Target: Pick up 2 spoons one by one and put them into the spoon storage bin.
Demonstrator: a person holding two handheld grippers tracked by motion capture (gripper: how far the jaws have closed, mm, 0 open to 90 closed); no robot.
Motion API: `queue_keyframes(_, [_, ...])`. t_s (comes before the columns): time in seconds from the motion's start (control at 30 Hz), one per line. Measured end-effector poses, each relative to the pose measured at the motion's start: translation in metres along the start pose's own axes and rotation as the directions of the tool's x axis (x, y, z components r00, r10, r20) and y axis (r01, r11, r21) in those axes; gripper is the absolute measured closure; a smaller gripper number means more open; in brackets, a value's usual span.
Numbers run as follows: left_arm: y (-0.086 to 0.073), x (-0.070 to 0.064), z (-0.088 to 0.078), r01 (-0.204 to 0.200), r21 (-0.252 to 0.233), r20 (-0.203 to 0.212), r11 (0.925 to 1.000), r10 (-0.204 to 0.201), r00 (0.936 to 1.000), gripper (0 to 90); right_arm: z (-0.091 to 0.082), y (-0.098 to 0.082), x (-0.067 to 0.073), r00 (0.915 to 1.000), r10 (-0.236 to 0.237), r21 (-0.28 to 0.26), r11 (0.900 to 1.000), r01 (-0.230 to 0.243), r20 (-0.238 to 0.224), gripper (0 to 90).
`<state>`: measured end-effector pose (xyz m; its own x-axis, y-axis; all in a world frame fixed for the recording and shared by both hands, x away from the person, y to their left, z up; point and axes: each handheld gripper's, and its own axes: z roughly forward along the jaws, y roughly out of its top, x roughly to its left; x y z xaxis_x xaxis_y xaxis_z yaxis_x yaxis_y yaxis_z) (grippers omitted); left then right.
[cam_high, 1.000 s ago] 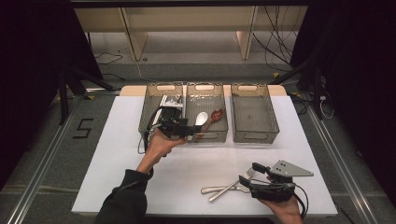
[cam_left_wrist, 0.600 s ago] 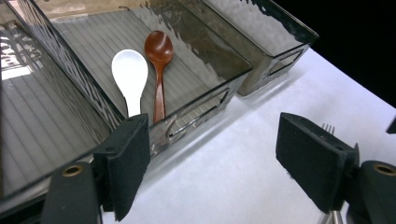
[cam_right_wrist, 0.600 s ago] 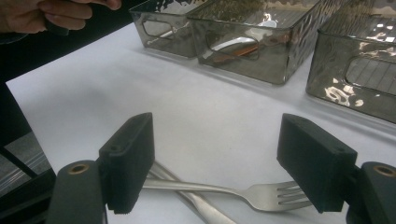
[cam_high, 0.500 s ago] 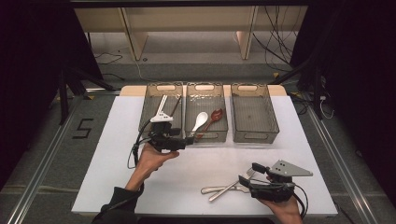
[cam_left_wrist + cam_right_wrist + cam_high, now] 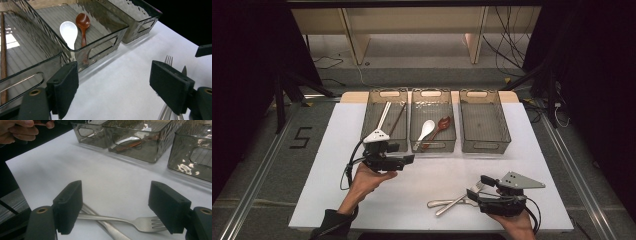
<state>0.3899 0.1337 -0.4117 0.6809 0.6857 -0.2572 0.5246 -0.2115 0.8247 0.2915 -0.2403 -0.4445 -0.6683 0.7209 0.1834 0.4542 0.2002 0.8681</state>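
The left gripper (image 5: 408, 159) is above the white table (image 5: 332, 150), just in front of the left bin (image 5: 371, 107) and the middle bin (image 5: 451, 146). Its jaws stand wide apart, they have just been opening, and nothing is between them. In the left gripper view the two black pads are far from each other and I see only the bare table surface in the gap.

The right gripper (image 5: 478, 187) rests low near the front edge of the table, on the right side. Its jaws are also apart, one on each side of a metal fork (image 5: 140, 222). The pads do not press on the fork. The fork lies flat on the table and crosses over another piece of metal cutlery (image 5: 110, 230); I cannot tell what that one is. In the high view both pieces lie just to the left of the right gripper, touching each other.

In the middle bin lie a white spoon (image 5: 68, 32) and a brown wooden spoon (image 5: 83, 25), side by side. In the left bin lie chopsticks (image 5: 387, 117), a pale one and a dark one. The right bin (image 5: 507, 135) stands beside the middle one, well apart from both grippers.
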Motion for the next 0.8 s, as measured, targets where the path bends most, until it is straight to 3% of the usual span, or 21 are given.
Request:
queue_keyframes(0.57, [-0.031, -0.003, -0.024, -0.05, -0.03, -0.006, 0.9983, 0.05, 0.9987, 19.9, 0.006, -0.003, 0.003, 0.9997, -0.002, 0.036, 0.999, 0.003, -0.025, 28.3])
queue_keyframes(0.8, [-0.044, -0.002, -0.03, -0.041, -0.022, -0.006, 0.9989, 0.041, 0.9991, 19.1, 0.01, -0.005, 0.003, 0.9992, -0.007, 0.057, 0.998, 0.009, -0.04, 28.4])
